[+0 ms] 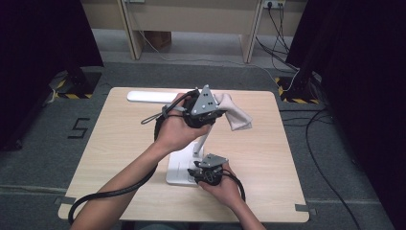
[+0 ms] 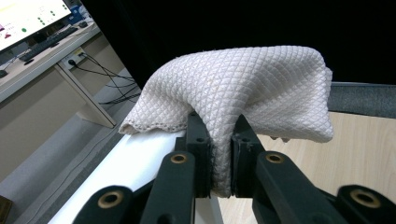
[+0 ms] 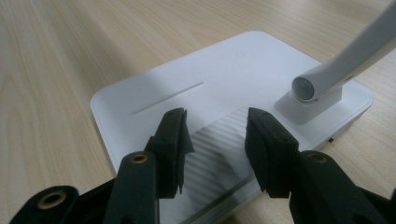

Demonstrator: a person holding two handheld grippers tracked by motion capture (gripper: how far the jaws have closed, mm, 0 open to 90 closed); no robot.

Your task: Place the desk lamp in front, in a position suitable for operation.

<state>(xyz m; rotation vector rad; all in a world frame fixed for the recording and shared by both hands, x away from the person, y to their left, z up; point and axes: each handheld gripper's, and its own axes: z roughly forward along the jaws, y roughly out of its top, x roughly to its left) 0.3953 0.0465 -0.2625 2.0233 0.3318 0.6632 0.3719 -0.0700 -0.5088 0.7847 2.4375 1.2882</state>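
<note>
Now, going from left to right, the lamp head (image 1: 146, 96) is lying as a white bar along the far left part of the table (image 1: 115, 143); the left gripper (image 1: 216, 111) is hovering just right of it, near the far edge at the middle, with a hand wrapped around its body and a black cable (image 1: 110, 194) trailing back to the near left corner; its jaws are pinched nearly together on a fold of the cloth (image 2: 243, 88), and in the left gripper view the quilted fabric is bunching up out of the narrow gap and draping over both jaw tips; the cloth (image 1: 234, 115) is hanging out to the right of that gripper, above the tabletop, with the lamp head (image 2: 135, 168) just under it. Nearer and slightly right, the lamp base (image 1: 179, 167) is sitting flat on the table, its white arm (image 1: 203, 141) slanting up toward the far side; the right gripper (image 1: 197, 173) is resting at the base's near right corner; its jaws are standing partly apart with nothing between them, poised over the base (image 3: 224, 88) beside the arm's hinge (image 3: 303, 88).
</note>
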